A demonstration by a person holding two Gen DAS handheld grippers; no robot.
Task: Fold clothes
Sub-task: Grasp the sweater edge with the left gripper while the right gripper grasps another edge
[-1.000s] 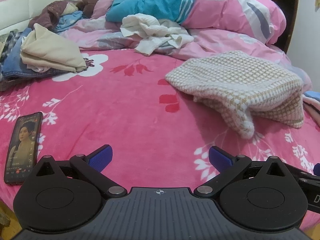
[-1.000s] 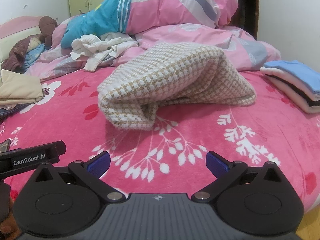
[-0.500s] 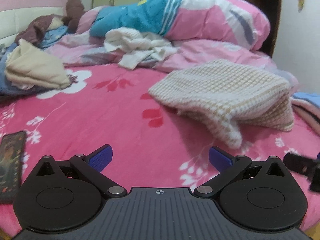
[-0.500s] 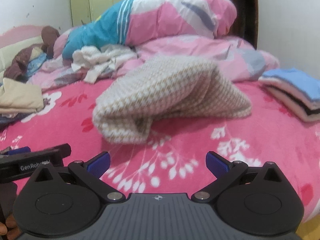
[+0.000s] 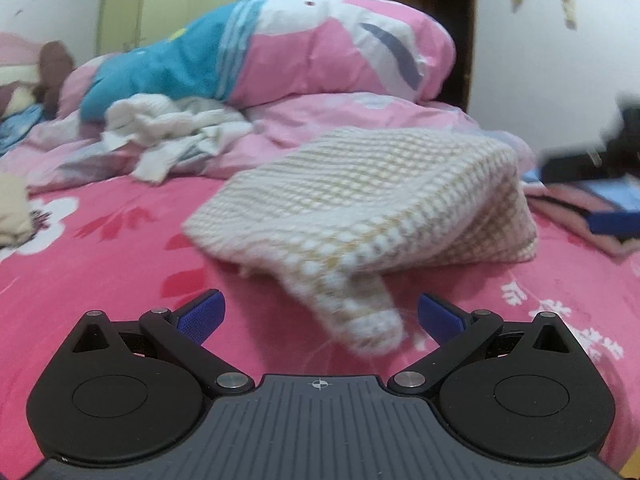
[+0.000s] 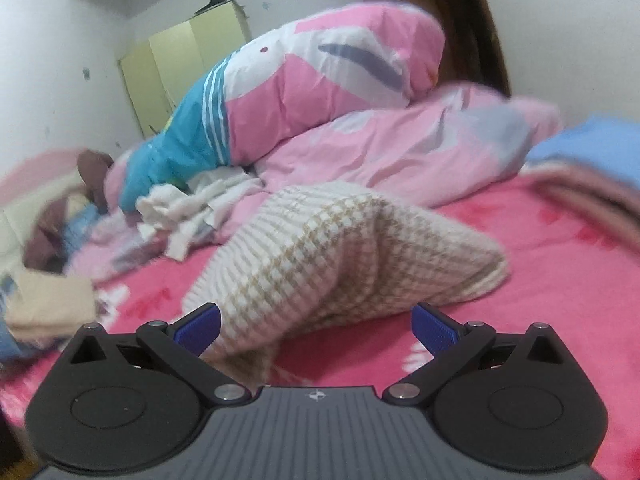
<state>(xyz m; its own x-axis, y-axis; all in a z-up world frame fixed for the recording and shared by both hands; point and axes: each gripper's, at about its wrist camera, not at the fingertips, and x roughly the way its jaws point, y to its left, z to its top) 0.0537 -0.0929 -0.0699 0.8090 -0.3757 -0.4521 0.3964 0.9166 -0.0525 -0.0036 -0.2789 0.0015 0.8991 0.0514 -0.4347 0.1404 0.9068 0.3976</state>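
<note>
Checked knit garment (image 5: pixel 360 200) lying in a loose hump on the pink flowered bed (image 5: pixel 120 264), one corner drooping toward the cameras, edges not squared: not folded flat as it sits. Left claw (image 5: pixel 320 318) spread wide, nothing between the blue pads, hanging just short of that drooping corner. Right claw (image 6: pixel 316 322) likewise wide apart and empty, low over the knit's near edge. Off to the right, folded stack (image 6: pixel 592 156) with blue on top, so some clothes done. Behind, white crumpled clothes (image 5: pixel 168 132) against the pink quilt (image 5: pixel 340 52), beige garment (image 6: pixel 52 300) at left: plenty left, by the look of it.
</note>
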